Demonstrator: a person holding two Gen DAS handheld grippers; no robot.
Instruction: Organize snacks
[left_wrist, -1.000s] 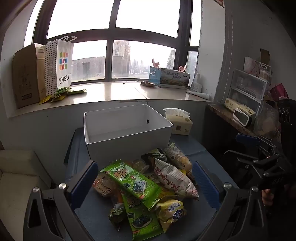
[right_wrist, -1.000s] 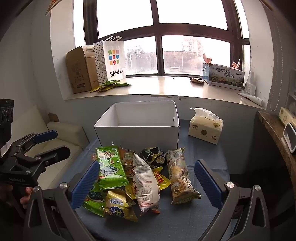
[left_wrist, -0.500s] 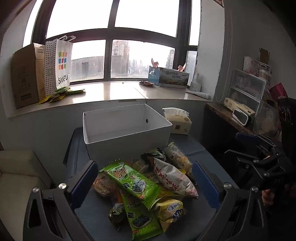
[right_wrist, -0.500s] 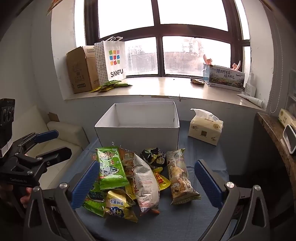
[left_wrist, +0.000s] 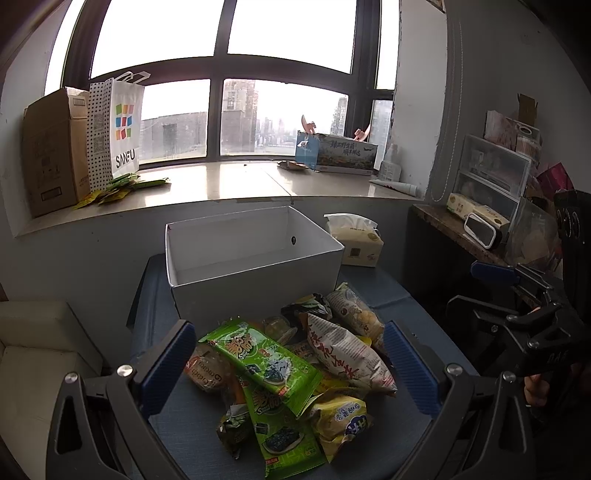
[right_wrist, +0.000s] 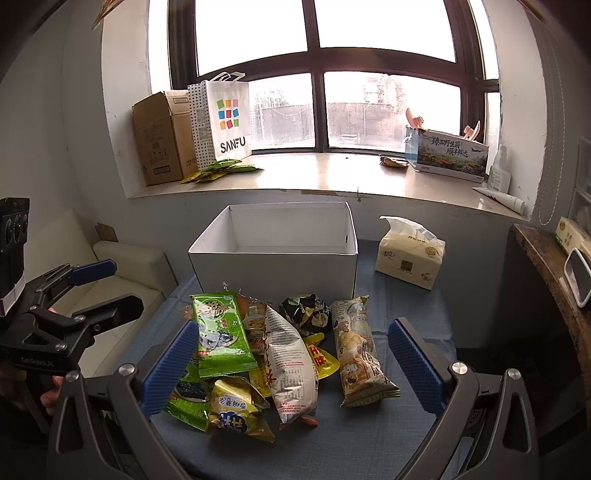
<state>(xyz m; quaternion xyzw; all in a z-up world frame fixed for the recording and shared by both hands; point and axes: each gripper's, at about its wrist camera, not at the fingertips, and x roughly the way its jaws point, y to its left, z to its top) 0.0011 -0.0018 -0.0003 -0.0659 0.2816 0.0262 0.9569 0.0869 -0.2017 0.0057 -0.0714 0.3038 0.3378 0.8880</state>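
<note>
Blue-padded and spread wide, holding nothing: left gripper (left_wrist: 288, 363) and right gripper (right_wrist: 291, 363), both hovering above the snack pile (right_wrist: 280, 350). Lying heaped on the blue tablecloth (right_wrist: 406, 295), just in front of the empty white box (right_wrist: 273, 258). Sitting right of that, a tissue pack (right_wrist: 408, 254).

"SANFU" under coloured squares on white paper bag (right_wrist: 229, 122), Chinese lettering on blue windowsill box (right_wrist: 452, 153), other print unreadable
</note>
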